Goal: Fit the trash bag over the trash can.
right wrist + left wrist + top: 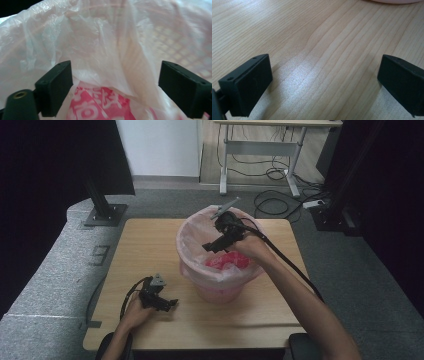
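Wood grain fills the near part of the desk [150, 245], and the left gripper [167, 304] rests low over it by the front edge, jaws spread with nothing but bare wood between them. Farther in, a pink basket [220, 292] stands on the desk, lined with a thin translucent bag [192, 240] whose rim is folded out over the basket's edge. Down inside lies a red-and-pink packet [229, 260] with white lettering. The right gripper [209, 248] hangs over the basket's mouth, pointing in, its jaws spread wide; the liner film and the packet lie beyond them, and neither pad is pressing on anything.

By its look the liner is featherlight, limp and slippery, likely to stretch or tear if pulled on one spot. A sound hold would be a bunched fold of film near the rim, where the plastic doubles over. The packet looks soft and crinkly too; its free edge seems the easiest place to pinch.
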`<state>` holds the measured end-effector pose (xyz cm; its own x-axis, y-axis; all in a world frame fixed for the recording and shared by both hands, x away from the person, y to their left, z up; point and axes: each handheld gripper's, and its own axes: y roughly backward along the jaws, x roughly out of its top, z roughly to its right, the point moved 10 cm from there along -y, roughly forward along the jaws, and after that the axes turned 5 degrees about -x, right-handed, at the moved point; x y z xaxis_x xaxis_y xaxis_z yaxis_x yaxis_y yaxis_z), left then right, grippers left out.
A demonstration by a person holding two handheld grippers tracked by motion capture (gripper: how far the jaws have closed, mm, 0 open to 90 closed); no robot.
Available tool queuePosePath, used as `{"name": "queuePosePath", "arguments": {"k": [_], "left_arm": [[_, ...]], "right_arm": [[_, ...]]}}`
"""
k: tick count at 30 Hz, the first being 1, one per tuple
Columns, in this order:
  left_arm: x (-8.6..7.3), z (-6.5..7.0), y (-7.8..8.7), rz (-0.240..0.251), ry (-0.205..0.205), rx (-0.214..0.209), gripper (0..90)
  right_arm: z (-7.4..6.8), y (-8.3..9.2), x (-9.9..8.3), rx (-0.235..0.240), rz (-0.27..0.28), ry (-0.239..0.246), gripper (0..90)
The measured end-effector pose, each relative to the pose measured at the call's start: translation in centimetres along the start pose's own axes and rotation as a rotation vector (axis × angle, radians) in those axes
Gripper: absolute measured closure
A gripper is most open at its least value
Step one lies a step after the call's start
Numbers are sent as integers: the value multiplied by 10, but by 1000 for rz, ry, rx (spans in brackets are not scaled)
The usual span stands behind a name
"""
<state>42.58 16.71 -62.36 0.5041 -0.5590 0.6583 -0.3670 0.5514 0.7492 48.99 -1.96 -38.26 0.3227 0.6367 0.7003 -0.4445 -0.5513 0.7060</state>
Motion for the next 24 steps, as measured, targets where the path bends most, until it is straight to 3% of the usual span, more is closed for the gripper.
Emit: {"name": "queuePosePath", "arguments": {"k": [4, 12, 24], "left_arm": [[0, 0, 0, 0, 1, 1, 0], [0, 0, 0, 0, 4, 4, 0], [0, 1, 0, 0, 6, 6, 0]], "right_arm": [[9, 12, -6, -16, -20, -6, 3], [29, 40, -19, -39, 48, -76, 0], [58, 71, -49, -87, 41, -154, 0]]}}
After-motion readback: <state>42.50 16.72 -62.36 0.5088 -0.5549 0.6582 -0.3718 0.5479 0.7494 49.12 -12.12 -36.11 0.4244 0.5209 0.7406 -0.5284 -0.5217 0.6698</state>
